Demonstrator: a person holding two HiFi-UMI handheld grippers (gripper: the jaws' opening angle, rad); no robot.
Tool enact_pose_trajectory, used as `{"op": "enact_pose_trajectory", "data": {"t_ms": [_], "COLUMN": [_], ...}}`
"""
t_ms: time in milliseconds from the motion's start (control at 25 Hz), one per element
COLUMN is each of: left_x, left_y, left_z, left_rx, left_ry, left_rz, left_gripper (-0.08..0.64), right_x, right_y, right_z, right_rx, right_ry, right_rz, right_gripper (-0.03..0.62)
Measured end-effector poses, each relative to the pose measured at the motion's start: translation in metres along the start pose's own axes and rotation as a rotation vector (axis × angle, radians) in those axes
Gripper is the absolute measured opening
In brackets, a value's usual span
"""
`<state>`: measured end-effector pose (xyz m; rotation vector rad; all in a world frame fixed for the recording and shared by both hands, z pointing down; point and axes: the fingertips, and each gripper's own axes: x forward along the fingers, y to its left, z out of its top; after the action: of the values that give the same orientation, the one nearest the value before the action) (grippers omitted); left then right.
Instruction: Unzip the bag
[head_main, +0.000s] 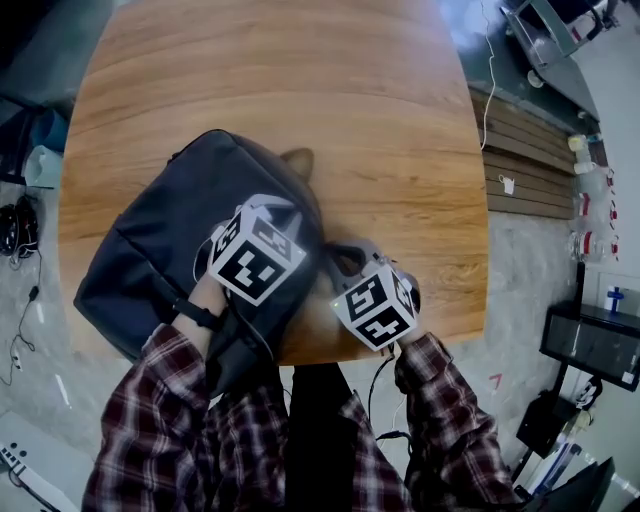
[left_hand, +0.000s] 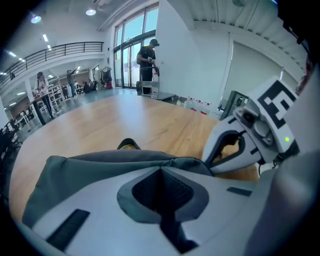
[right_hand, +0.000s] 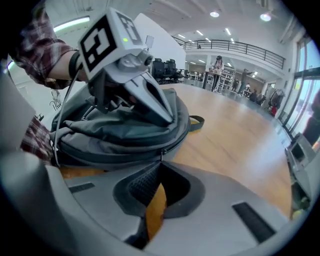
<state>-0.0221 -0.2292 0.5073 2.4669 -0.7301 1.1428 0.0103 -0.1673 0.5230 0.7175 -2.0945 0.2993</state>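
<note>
A dark grey bag (head_main: 165, 245) lies on the round wooden table (head_main: 300, 90), near its front edge. My left gripper (head_main: 283, 212) rests on top of the bag; in the left gripper view (left_hand: 161, 167) its jaws are shut on a fold of the bag's fabric (left_hand: 100, 165). My right gripper (head_main: 336, 262) sits at the bag's right side, low over the table. In the right gripper view (right_hand: 160, 165) its jaws are closed on the small zipper pull (right_hand: 161, 158) at the bag's zip line (right_hand: 120, 132). The left gripper (right_hand: 169, 118) shows pressing on the bag's top.
A strap loop (head_main: 298, 160) pokes out from the bag's far side. Bare tabletop stretches beyond and to the right. A slatted wooden bench (head_main: 520, 160) stands right of the table, with cables and equipment on the floor. People stand far off in the hall.
</note>
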Motion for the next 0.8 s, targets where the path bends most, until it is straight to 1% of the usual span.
{"op": "enact_pose_trajectory", "data": {"t_ms": [240, 400, 560, 680, 800], "left_x": [0.009, 0.016, 0.022, 0.024, 0.021], "left_y": [0.017, 0.034, 0.051, 0.054, 0.048], "left_z": [0.014, 0.023, 0.031, 0.034, 0.039], "left_rx": [-0.042, -0.095, -0.122, -0.127, -0.112], "left_ry": [-0.023, -0.024, -0.035, -0.043, -0.076], "left_rz": [0.020, 0.038, 0.071, 0.081, 0.094], "left_gripper": [0.006, 0.006, 0.006, 0.006, 0.006], "right_x": [-0.025, -0.031, -0.028, -0.030, -0.033], "right_y": [0.061, 0.099, 0.133, 0.140, 0.137], "right_z": [-0.010, -0.007, -0.004, -0.008, -0.011], "right_rx": [0.058, 0.072, 0.079, 0.115, 0.149], "right_ry": [-0.029, -0.042, -0.046, -0.057, -0.068], "right_rz": [0.070, 0.116, 0.168, 0.170, 0.158], "right_gripper": [0.011, 0.011, 0.011, 0.011, 0.011]}}
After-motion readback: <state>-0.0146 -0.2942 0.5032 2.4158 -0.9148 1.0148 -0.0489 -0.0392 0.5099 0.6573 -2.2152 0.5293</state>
